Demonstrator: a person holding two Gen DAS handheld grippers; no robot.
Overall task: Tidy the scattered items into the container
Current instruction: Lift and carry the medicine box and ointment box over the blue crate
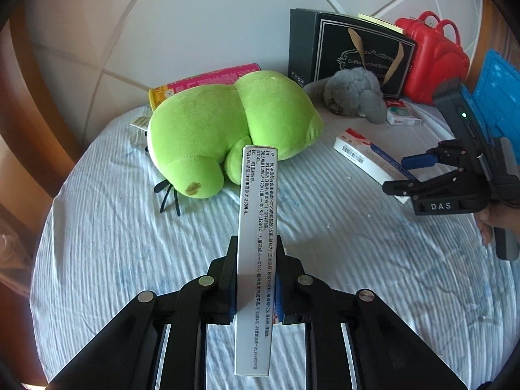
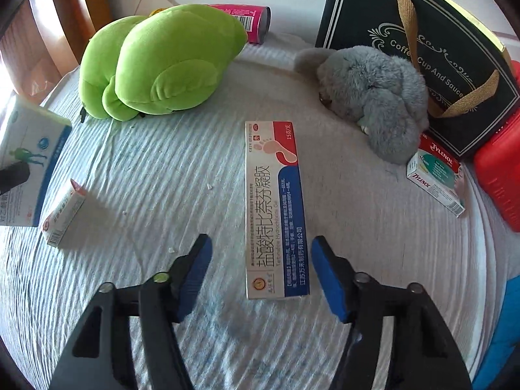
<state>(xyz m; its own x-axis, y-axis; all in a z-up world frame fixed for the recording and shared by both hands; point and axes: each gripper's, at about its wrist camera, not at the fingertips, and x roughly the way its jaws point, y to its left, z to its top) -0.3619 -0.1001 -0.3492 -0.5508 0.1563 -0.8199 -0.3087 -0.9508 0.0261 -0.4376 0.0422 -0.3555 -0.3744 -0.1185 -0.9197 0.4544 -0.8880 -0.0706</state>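
— Ribbed white bedsheet (image 2: 130,169) everywhere. What handles how?

— Green plush (image 2: 156,61), upper left: soft, light, bulky. My left gripper (image 1: 256,279) pinches a stiff, light carton (image 1: 255,260) by its flat faces, frame centre.

— And right?

— My right gripper (image 2: 260,273) stands spread around the long ointment box (image 2: 276,208), pads clear; I'd squeeze its long sides.

1. The pink can (image 1: 208,79) lies mostly hidden behind the green plush toy (image 1: 227,130).
2. The red case (image 2: 499,175) is cut off by the right wrist picture's edge.
3. Print on the white box (image 1: 256,243) is too small to read.
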